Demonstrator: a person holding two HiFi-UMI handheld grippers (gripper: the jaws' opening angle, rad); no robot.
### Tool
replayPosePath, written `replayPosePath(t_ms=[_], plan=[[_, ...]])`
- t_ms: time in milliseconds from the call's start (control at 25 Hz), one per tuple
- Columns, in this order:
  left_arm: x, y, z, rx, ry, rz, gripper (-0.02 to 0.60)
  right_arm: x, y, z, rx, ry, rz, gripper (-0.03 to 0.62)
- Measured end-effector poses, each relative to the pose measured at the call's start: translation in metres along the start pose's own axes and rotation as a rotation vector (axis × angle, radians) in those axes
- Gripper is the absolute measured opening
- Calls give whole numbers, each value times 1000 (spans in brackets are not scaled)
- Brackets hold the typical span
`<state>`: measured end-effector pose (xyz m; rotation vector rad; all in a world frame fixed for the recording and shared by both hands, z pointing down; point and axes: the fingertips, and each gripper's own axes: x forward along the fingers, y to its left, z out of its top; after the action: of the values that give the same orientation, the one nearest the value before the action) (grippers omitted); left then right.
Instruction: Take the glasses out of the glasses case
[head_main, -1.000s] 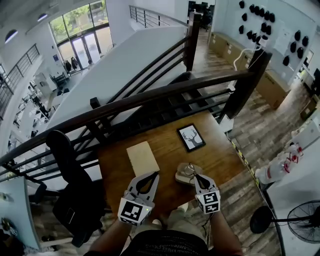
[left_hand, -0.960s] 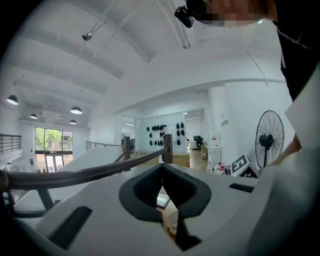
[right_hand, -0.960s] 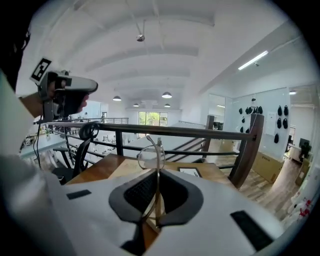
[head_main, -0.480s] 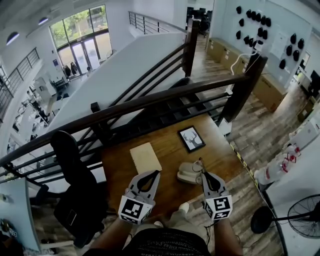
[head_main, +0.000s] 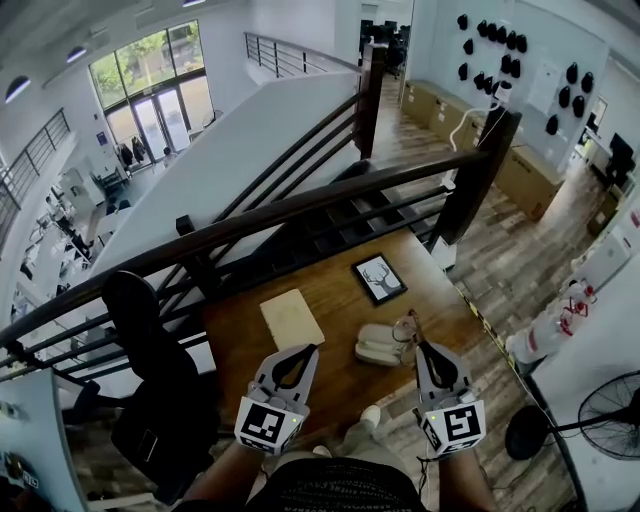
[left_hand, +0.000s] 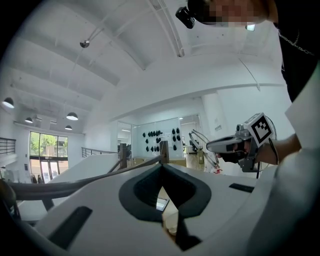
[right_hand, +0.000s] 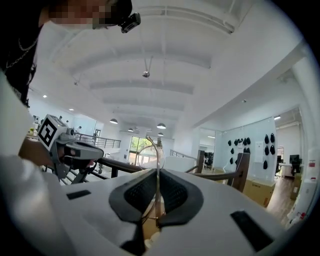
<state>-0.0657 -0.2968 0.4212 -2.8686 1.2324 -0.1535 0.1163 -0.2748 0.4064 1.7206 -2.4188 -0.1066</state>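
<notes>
right gripper (head_main: 416, 341) has raised the clamped glasses (right_hand: 150, 152) from the case (head_main: 377, 345); left gripper (head_main: 308, 350) closed, empty.

- Bright, even daylight everywhere; the tall windows (head_main: 150, 75) at the far end are washed out
- Ceiling lamps (left_hand: 72, 116) glow without glare; shadows on the wooden table (head_main: 335, 380) are faint
- Every view bends strongly at its edges, and both gripper views have dark corners
- The left gripper (left_hand: 163, 165) looks soft close to its lens; the head view is sharp

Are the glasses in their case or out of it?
Out: the right gripper pinches the glasses in the air, clear of the case.
</notes>
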Motion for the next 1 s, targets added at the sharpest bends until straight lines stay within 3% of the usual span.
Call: replayPosePath(t_ms=[360,1000], plan=[[-4,-1,9,6,-25,-36,26,-18,5,38,-24,-53,-19,26],[31,3,-2,-26,-4,-49,26,-2,-23,4,2,3,-43,26]])
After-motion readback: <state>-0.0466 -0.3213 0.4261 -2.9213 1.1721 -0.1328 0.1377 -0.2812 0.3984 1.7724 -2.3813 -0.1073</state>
